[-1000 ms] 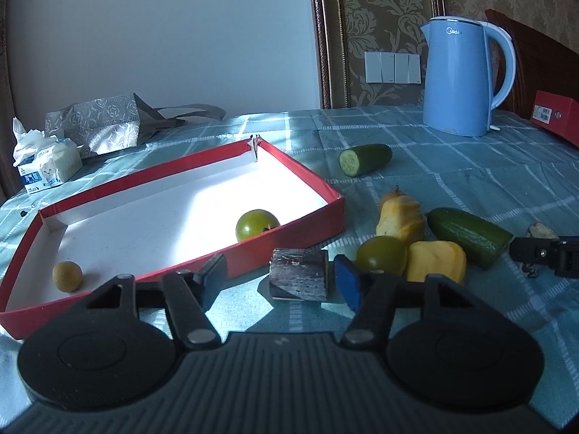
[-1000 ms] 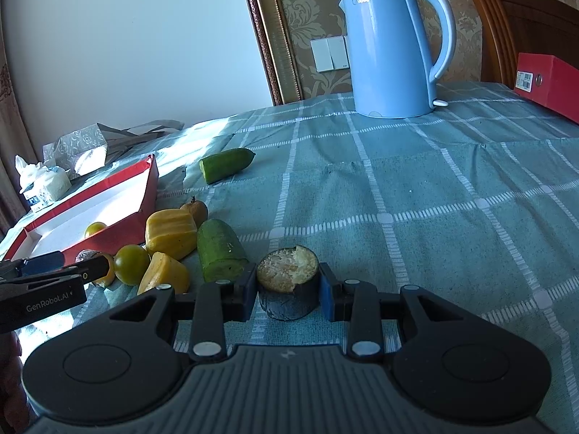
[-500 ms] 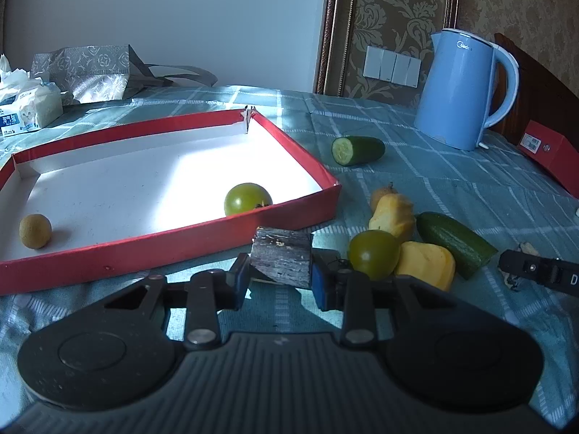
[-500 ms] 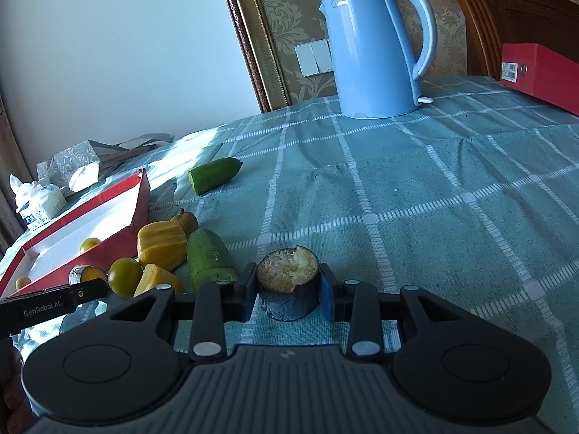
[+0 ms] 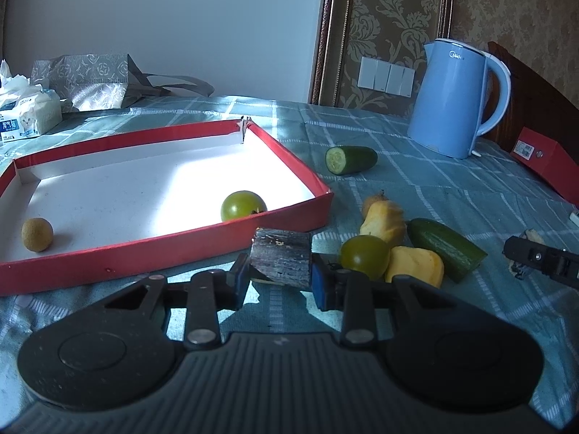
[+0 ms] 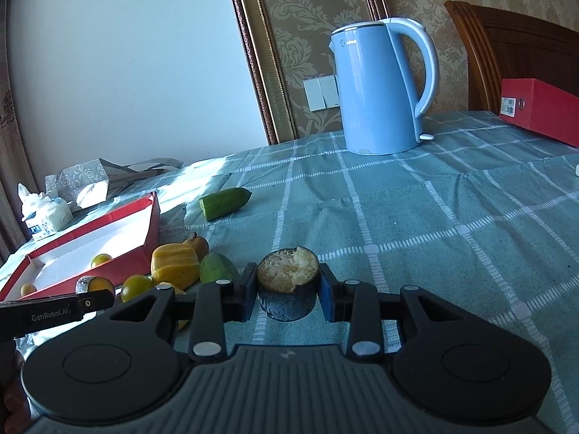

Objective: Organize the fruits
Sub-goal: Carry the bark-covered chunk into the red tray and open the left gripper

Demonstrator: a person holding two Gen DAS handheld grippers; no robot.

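While both grippers are held low over the checked tablecloth (image 6: 452, 217), the scene is set out as follows.

Left wrist view, left gripper (image 5: 280, 276): its jaws have just been closing and are now clenched on a dark chunk (image 5: 282, 256), held just in front of the tray's near wall.
Left wrist view, red tray (image 5: 163, 253): a green tomato (image 5: 243, 205) is seen inside near the front wall, and a small brown fruit (image 5: 37, 234) near the left end.
Left wrist view, loose produce: a second green tomato (image 5: 364, 256) is touched by two yellow pieces (image 5: 414, 266); a cucumber half (image 5: 447, 247) lies just beside them, another cucumber half (image 5: 350, 159) well apart, further back.
Left wrist view, background: a blue kettle (image 5: 454, 99) and a tissue pack (image 5: 30, 115) are seen.

Right wrist view, right gripper (image 6: 287, 291): clamped on a dark round stub (image 6: 287, 282) with a pale, crumbly cut top, possibly eggplant; whether it rests on the cloth cannot be told.
Right wrist view, far left: the other gripper's finger is seen beside the produce pile.
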